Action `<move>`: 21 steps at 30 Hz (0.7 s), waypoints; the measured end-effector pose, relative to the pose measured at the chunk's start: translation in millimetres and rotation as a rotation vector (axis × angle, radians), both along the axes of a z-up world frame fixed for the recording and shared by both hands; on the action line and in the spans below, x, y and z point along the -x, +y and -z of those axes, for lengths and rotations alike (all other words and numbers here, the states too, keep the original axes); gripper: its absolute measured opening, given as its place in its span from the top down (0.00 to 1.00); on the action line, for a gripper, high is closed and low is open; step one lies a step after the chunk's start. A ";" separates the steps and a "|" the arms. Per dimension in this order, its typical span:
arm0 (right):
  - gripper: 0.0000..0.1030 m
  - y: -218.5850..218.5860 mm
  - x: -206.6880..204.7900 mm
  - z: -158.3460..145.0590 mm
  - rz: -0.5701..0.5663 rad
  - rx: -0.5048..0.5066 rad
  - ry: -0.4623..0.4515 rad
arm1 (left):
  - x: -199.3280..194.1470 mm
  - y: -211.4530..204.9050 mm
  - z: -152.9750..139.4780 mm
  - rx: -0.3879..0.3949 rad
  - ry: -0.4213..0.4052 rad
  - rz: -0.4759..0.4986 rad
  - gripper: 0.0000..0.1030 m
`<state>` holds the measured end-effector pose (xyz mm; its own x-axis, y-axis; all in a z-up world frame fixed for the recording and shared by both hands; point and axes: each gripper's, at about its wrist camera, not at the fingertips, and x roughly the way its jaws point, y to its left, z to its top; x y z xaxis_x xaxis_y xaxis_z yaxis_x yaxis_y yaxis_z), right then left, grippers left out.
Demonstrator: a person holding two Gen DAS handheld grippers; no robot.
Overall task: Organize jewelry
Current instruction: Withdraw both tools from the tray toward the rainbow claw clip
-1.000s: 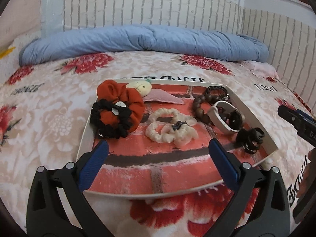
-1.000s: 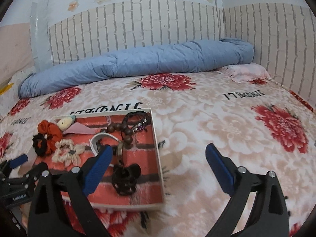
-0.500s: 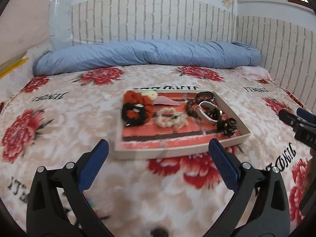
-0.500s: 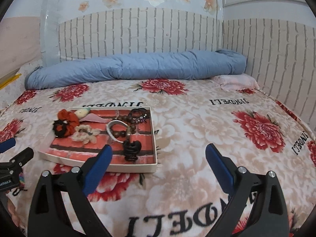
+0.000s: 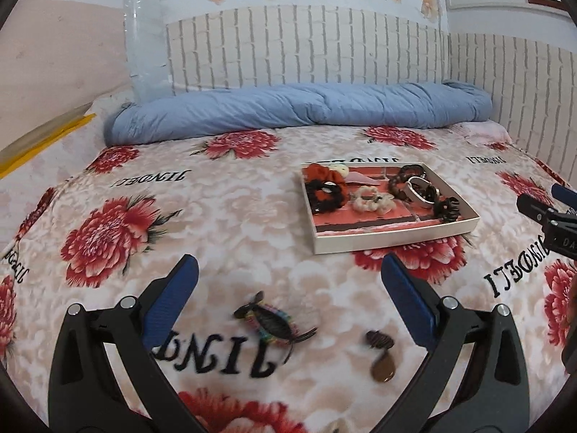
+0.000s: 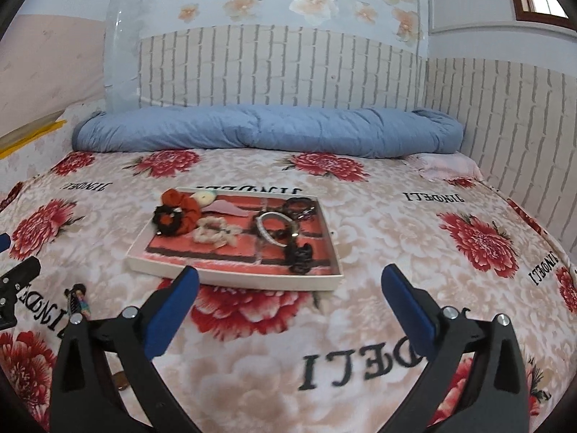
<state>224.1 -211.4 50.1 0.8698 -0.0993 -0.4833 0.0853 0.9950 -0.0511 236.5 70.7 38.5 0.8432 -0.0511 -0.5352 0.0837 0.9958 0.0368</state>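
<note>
A white-rimmed tray point(image 5: 393, 240) with a red brick lining lies on the floral bedspread. It holds a red scrunchie point(image 5: 321, 173), a black scrunchie point(image 5: 324, 195), a cream scrunchie point(image 5: 371, 200), a white bangle point(image 5: 418, 189) and a black claw clip point(image 5: 447, 207). Loose on the bedspread, nearer than the tray, are a multicoloured braided bracelet point(image 5: 272, 323) and a brown pendant point(image 5: 380, 355). My left gripper point(image 5: 288, 270) hangs open above these two, gripping nothing. My right gripper point(image 6: 290, 277) faces the tray point(image 6: 252, 278) from a short way back, jaws opening, nothing between them.
A rolled blue duvet point(image 5: 295, 108) lies along the brick-patterned wall at the head of the bed. A pink pillow point(image 6: 447, 166) sits at the far right corner. Something yellow point(image 5: 47, 133) lies along the bed's left edge. Bare bedspread surrounds the tray.
Both grippers have drawn back and risen from the tray, which now looks smaller and farther off. The braided bracelet and brown pendant have come into the left wrist view.
</note>
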 end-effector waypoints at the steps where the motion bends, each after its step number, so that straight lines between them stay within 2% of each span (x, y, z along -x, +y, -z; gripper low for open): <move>1: 0.04 5.2 1.6 0.7 -0.005 0.006 0.003 | 1.9 4.8 0.5 0.010 -0.002 -0.004 0.05; 6: 0.04 29.7 8.6 7.6 -0.011 0.060 0.017 | -0.6 18.3 2.9 0.003 0.015 -0.017 0.05; 21: 0.04 63.7 6.6 49.7 0.003 0.036 0.112 | -17.7 72.0 21.8 0.045 0.106 -0.047 0.05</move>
